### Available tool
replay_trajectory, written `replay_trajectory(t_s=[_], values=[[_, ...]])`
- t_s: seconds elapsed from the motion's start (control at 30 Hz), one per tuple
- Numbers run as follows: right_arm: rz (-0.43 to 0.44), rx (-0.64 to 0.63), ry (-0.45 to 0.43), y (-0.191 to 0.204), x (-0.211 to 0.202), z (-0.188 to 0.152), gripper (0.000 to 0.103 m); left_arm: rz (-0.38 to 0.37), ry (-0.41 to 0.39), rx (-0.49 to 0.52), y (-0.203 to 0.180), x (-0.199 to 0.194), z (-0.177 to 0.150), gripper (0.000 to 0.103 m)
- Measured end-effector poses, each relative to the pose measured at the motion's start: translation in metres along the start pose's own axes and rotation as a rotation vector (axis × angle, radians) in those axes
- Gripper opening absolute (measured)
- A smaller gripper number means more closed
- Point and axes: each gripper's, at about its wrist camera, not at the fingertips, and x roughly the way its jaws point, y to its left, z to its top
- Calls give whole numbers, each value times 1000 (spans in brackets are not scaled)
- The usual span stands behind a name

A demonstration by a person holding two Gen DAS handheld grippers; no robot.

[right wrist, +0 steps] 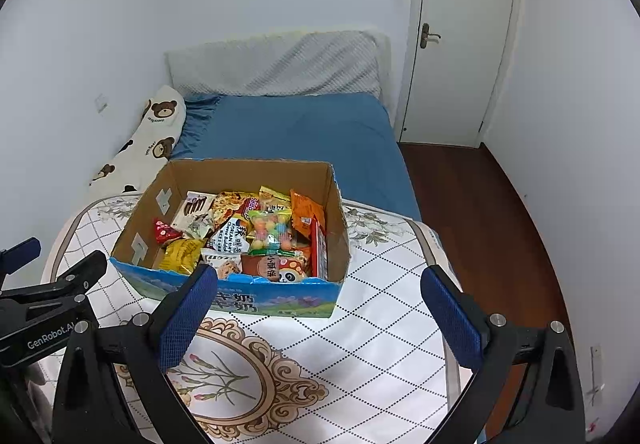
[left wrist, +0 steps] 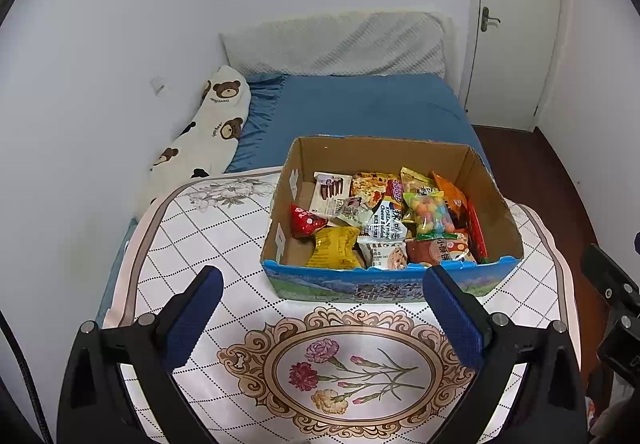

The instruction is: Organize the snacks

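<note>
An open cardboard box (left wrist: 492,196) (right wrist: 168,184) with a blue printed front stands on a floral tablecloth (left wrist: 200,236) (right wrist: 380,304). Several snack packets fill it, among them a clear bag of coloured candy balls (left wrist: 430,214) (right wrist: 270,230), a yellow packet (left wrist: 334,248) (right wrist: 180,254) and a small red packet (left wrist: 304,220) (right wrist: 164,231). My left gripper (left wrist: 323,286) is open and empty, just short of the box's front. My right gripper (right wrist: 319,286) is open and empty too, near the box's front right corner. The left gripper's body (right wrist: 48,308) shows at the left edge of the right wrist view.
A bed with a blue sheet (left wrist: 360,108) (right wrist: 304,124) lies behind the table, with a bear-print pillow (left wrist: 208,132) (right wrist: 148,140) along the left wall. A closed white door (left wrist: 516,24) (right wrist: 460,36) and dark wooden floor (right wrist: 480,212) are on the right.
</note>
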Motion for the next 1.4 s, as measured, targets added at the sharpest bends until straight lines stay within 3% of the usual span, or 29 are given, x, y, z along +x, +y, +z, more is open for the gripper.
replay_trajectory(t_s=[1.4], values=[[4, 0, 4, -3, -5, -5, 103, -18, -5, -13, -5, -5, 0, 103]])
